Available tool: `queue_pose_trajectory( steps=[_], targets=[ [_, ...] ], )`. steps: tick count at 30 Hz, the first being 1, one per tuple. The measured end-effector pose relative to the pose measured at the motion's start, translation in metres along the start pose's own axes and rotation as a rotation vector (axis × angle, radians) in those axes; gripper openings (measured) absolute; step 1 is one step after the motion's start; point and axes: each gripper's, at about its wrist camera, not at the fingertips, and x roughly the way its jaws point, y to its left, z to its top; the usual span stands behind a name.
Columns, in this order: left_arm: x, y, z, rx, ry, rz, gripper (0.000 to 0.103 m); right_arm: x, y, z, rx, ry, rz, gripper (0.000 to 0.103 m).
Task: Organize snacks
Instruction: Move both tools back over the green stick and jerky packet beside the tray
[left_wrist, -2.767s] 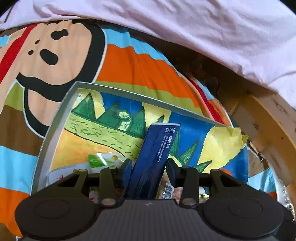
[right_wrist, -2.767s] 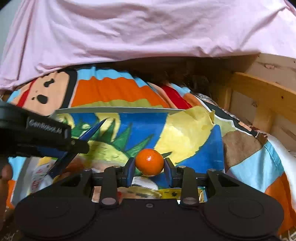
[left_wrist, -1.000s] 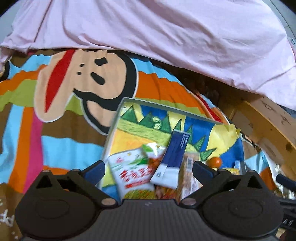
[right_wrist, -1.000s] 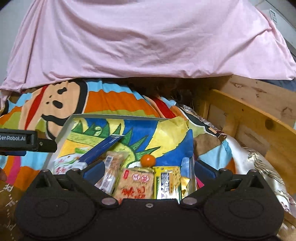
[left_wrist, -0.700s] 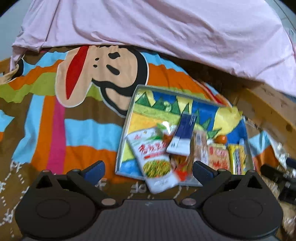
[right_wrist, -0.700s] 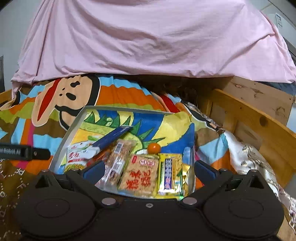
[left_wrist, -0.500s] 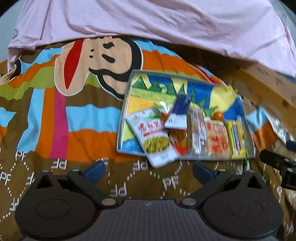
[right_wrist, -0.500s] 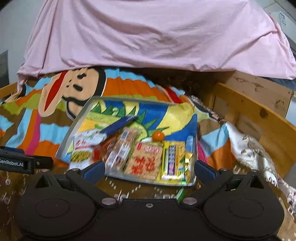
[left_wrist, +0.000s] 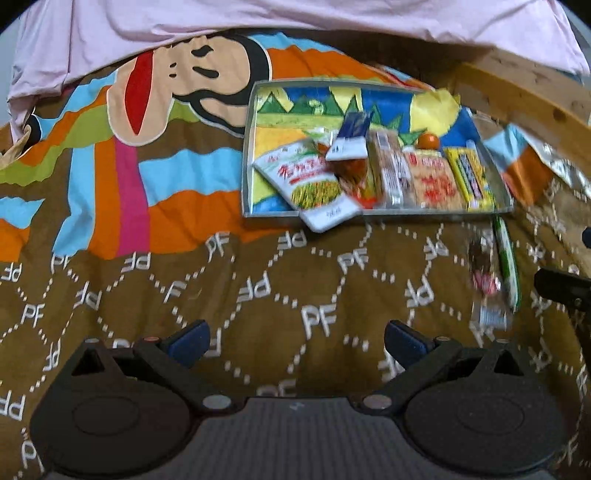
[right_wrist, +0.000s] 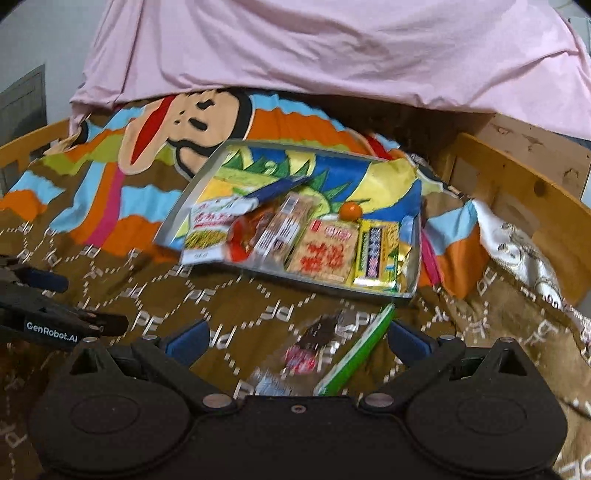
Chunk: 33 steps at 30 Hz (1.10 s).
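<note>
- "GenRobot.AI" is read in white letters on the side of the left gripper (right_wrist: 55, 306), seen at the left edge of the right wrist view; repeated white "PF" marks are printed across the brown part of the blanket (left_wrist: 258, 295).
- Red characters are seen on the white-and-green packet (left_wrist: 314, 181) and on the orange cracker packet (right_wrist: 325, 254), but they are too blurred to be read.
- The left gripper (left_wrist: 295, 338) is held low over the brown blanket, its blue-padded fingers spread wide with nothing between them.
- The right gripper (right_wrist: 297, 338) is held likewise, fingers wide apart and empty; a green stick pack (right_wrist: 354, 350) and a clear wrapped snack (right_wrist: 306, 347) lie loose on the blanket between and just ahead of its fingers.
- The tray (right_wrist: 173, 218), lined with a bright painted picture, is set on the blanket beyond both grippers; a row of snacks is laid along its near edge.
- In the tray, a dark blue box (left_wrist: 351, 136) leans over the white-and-green packet, a small orange (right_wrist: 350, 211) sits behind the cracker packet, and a yellow packet (right_wrist: 376, 251) lies at the right end.
- The white-and-green packet overhangs the tray's near rim.
- The far half of the tray is left bare; open blanket is seen to the left, while a wooden bed rail (right_wrist: 517, 184) closes the right side and a pink sheet (right_wrist: 332, 48) hangs behind.
</note>
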Motion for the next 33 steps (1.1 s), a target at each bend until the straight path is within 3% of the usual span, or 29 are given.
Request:
queue_pose_trajectory(
  steps=[9,18,33],
  targets=[
    [-0.019,0.000,-0.029,0.029,-0.021,0.002,0.102,-0.016,0.011,-0.028,-0.039,0.048,0.046,0.102],
    [-0.016,-0.005,-0.032,0.046,-0.001,-0.011,0.102,-0.012,0.012,-0.039,-0.042,0.095,0.060,0.102],
    [-0.013,-0.010,-0.026,0.059,-0.016,-0.012,0.102,-0.011,0.005,-0.035,-0.016,0.080,0.048,0.102]
  ],
)
